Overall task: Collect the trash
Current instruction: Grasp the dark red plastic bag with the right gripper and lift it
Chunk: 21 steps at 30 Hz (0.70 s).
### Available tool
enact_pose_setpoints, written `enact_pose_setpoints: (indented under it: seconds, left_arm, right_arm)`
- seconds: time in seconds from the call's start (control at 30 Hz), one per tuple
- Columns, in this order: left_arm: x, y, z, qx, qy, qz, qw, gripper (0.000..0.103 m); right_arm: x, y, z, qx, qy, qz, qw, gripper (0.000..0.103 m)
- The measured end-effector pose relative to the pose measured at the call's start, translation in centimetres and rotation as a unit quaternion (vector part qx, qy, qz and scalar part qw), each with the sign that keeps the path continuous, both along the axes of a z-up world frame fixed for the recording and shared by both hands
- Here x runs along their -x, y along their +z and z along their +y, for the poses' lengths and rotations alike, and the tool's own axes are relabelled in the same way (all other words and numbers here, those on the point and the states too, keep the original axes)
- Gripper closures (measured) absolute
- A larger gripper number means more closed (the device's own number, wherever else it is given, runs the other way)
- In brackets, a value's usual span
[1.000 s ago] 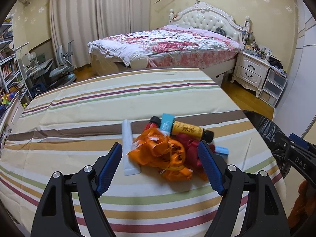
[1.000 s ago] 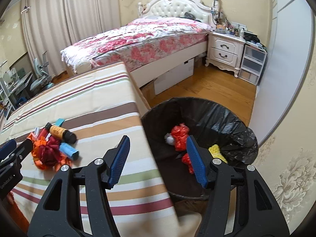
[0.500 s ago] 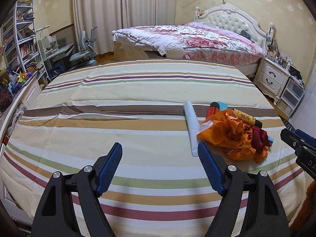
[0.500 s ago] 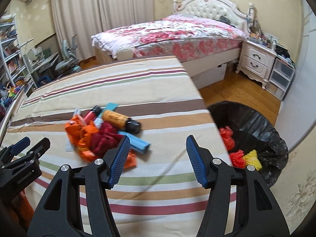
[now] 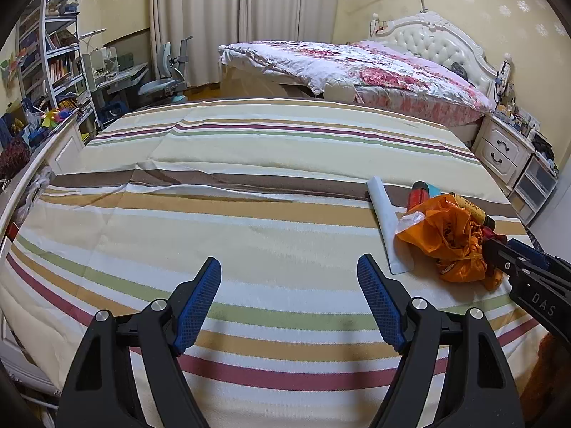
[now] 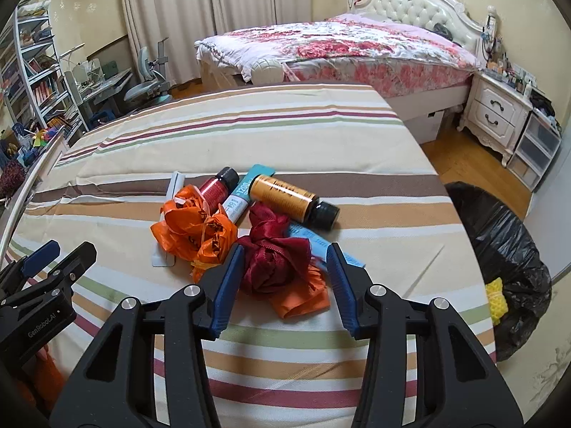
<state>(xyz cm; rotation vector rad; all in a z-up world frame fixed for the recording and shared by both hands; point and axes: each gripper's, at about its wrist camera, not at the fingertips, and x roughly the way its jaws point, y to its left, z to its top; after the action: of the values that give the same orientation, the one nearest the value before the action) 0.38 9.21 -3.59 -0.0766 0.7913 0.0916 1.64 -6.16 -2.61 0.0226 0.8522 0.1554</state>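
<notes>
A bedroom with pale yellow patterned walls and closed cream curtains [image 5: 249, 18]: a white tufted-headboard bed [image 6: 357, 46] under a floral quilt, a white nightstand [image 6: 496, 114] beside it on wood flooring [image 6: 464, 167], bookshelves [image 5: 50, 57] and a desk chair [image 5: 167, 78] opposite.

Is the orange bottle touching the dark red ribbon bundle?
Cannot tell. In the right wrist view the orange bottle lies just behind the dark red ribbon bundle; their edges overlap, hiding any gap.

On the right gripper [image 5: 499, 249], reaching in at the right edge of the left wrist view, white letters read "DAS". The left gripper's [image 6: 60, 253] black body says "GenRobot.AI". The teal tube [image 6: 246, 192] in the trash pile shows "1200"; the amber bottle's [image 6: 285, 196] print is unreadable.
</notes>
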Motion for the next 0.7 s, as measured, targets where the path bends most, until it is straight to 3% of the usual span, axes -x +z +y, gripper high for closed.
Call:
enact_pose_setpoints:
  seconds: [0.27,0.7]
  left_arm:
    - [0.3,-0.1,-0.4,0.007,-0.007,0.001,1.0000,0.027]
    - [0.2,0.6,-2.6,0.010,-0.034,-0.007,0.9993,0.027]
  right_arm:
    - [0.4,-0.1,0.4,-0.010,0.011,0.001,1.000,0.082]
    - [1.5,2.0,-2.0,-0.008,-0.016,-0.035,0.999,0.085]
